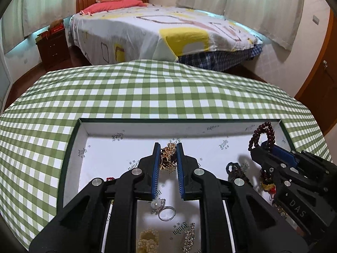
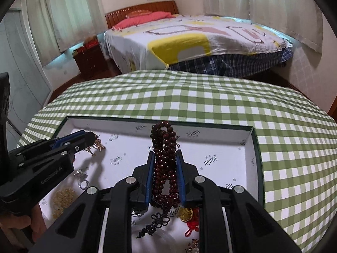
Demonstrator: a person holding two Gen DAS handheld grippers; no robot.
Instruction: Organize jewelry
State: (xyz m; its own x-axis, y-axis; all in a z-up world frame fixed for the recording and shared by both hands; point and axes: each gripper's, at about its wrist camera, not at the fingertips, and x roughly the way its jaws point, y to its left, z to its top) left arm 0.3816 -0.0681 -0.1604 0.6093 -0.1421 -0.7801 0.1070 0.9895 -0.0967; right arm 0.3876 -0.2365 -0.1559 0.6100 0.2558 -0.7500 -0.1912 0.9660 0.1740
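At frame centre, the right gripper [image 2: 165,160] clamps dark beads [image 2: 164,147]; the left gripper [image 1: 168,154] pinches a gold chain [image 1: 168,157] over the tray [image 1: 147,126].

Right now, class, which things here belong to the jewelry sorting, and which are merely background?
Job: tray; gold chain in left gripper; dark bead strand in right gripper; ring.
Background: bed; nightstand; curtains.

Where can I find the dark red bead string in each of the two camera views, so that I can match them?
Left wrist view: the dark red bead string is at the right edge, looping above the right gripper, by the box's far right corner.
Right wrist view: it hangs at centre, between that gripper's blue pads.
Shared landmark: the white-lined box, on the green checked cloth.
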